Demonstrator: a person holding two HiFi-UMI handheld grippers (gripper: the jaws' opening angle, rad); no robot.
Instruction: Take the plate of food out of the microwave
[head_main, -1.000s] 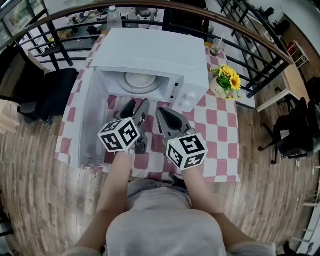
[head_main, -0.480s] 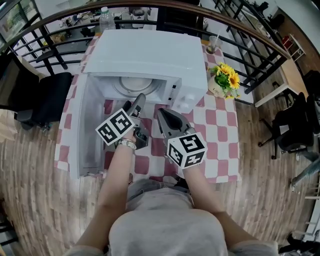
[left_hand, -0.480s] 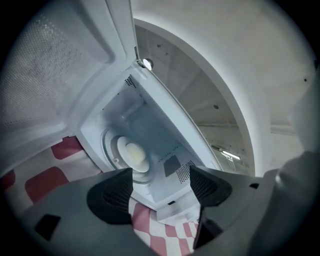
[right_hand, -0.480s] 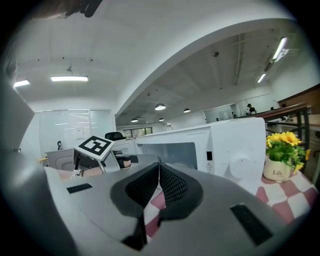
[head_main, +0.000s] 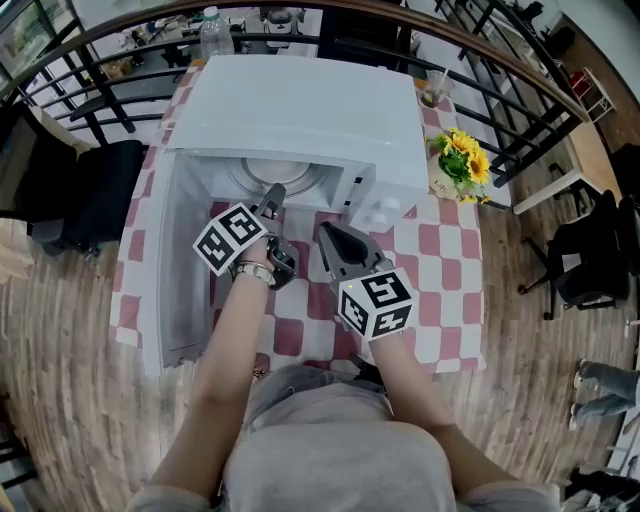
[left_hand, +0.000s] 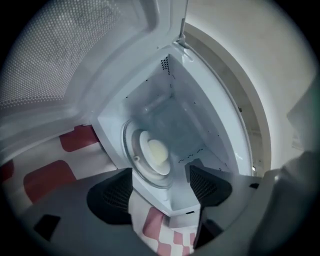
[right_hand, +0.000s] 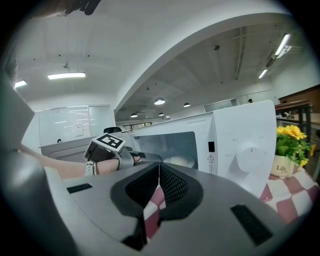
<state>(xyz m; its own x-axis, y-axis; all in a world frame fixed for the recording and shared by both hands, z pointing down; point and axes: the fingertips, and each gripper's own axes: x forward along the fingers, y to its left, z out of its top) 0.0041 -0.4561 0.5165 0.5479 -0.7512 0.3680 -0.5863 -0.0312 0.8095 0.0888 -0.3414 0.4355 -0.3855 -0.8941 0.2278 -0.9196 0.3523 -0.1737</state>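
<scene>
We hold the left tongs (head_main: 272, 197) at the mouth of the open microwave (head_main: 300, 110). Their jaws have just been opening and now stand wide apart with nothing caught between them; through the gap we see only the cavity and a strip of checked cloth (left_hand: 155, 227). The plate of food (left_hand: 156, 152) sits straight ahead of the left tongs, inside the cavity on the glass turntable (left_hand: 131, 167), clear of both pads. The pale mound on it is perhaps a bun or rice, too blurred for us to tell. The microwave door (head_main: 165, 270) hangs open to the left of these tongs. The right tongs (head_main: 330, 235) are just beside the left ones, nearer to us over the counter (head_main: 445, 270), jaws pressed together and empty, pointing toward the microwave's front. A pot of sunflowers (head_main: 460, 160) stands well off to their right.
</scene>
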